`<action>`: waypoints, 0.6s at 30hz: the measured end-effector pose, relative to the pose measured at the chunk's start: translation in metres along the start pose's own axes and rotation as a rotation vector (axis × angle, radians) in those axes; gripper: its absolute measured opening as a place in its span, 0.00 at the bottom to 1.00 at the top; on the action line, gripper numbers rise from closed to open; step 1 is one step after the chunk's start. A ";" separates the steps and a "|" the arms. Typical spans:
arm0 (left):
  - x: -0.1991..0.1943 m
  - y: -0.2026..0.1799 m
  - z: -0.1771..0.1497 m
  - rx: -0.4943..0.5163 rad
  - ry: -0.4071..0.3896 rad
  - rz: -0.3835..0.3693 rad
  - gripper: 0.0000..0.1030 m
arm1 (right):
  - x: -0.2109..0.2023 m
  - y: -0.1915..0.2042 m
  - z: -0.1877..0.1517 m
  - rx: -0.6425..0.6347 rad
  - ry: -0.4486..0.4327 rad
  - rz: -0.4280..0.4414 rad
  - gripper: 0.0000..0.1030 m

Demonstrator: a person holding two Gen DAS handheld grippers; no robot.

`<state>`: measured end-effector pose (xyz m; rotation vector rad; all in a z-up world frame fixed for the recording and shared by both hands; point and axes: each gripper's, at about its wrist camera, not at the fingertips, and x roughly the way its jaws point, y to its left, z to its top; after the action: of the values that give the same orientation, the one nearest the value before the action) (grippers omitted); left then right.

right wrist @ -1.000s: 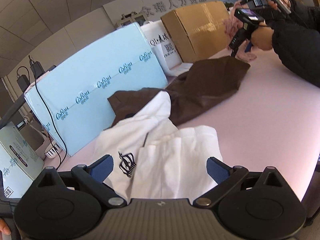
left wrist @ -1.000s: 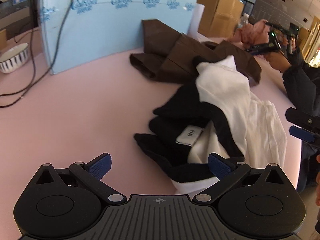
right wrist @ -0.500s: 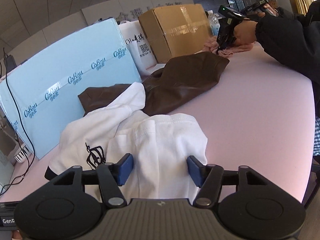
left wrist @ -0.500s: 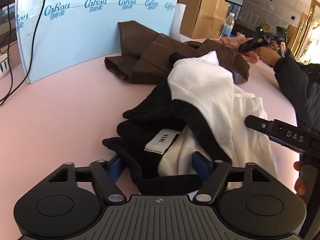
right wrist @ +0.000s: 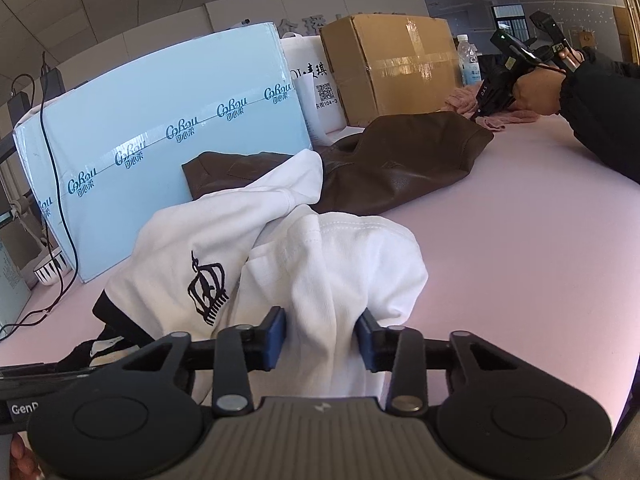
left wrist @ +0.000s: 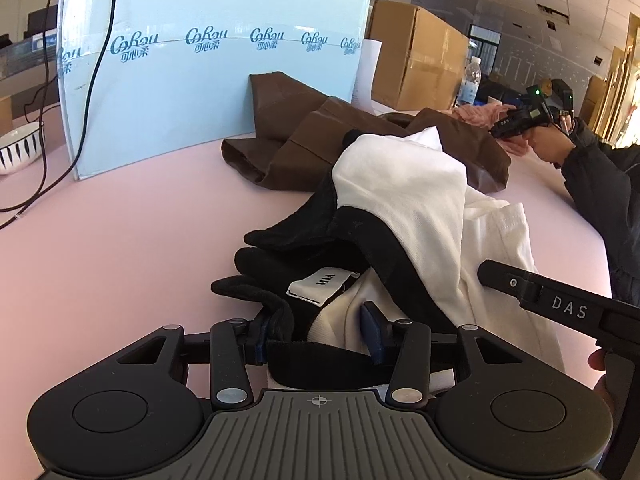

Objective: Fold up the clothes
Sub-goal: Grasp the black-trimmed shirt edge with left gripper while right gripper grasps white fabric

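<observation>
My left gripper (left wrist: pixel 316 334) is clamped on the black collar band of the white garment (left wrist: pixel 404 184), just under the "MIA" label (left wrist: pixel 320 286), and my right gripper (right wrist: pixel 320 336) is clamped on a bunched fold of the same white cloth at its other side. The garment lies crumpled on the pink desk (left wrist: pixel 120 248), toward the near edge where I stand, with its far end resting against the brown garment (left wrist: pixel 304 144) that sprawls toward the blue box (left wrist: pixel 208 92) at the back.

The main risk, as I judge it, is that each gripper has caught more than one layer. The right one holds a thick wad, so lifting may raise a twisted lump instead of a clean edge, and the fold would come out crooked. The left one grips collar trim, which looks thick and may slip out if I pull hard sideways.

The white hood or sleeve is draped onto the brown garment; if I lift and spread now, it could drag the brown piece along or snag on it. The near edge of the desk is close on my right side, so slack cloth could slide off there. Another person's gripper (right wrist: pixel 500 88) works at the far right corner, well apart from mine.
</observation>
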<state>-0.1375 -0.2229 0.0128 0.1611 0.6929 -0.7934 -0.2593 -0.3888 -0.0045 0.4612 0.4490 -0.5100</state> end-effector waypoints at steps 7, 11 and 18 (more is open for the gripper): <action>-0.001 0.013 0.006 -0.076 0.026 -0.037 0.37 | -0.018 0.017 -0.004 -0.094 -0.105 0.011 0.12; -0.008 0.024 0.007 -0.129 -0.003 -0.062 0.21 | -0.031 0.029 0.003 -0.094 -0.143 0.058 0.12; -0.061 0.064 0.008 -0.163 -0.092 0.004 0.15 | -0.051 0.067 0.024 -0.090 -0.199 0.252 0.11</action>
<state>-0.1189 -0.1444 0.0495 -0.0214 0.6665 -0.7329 -0.2556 -0.3309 0.0612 0.3695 0.2177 -0.2866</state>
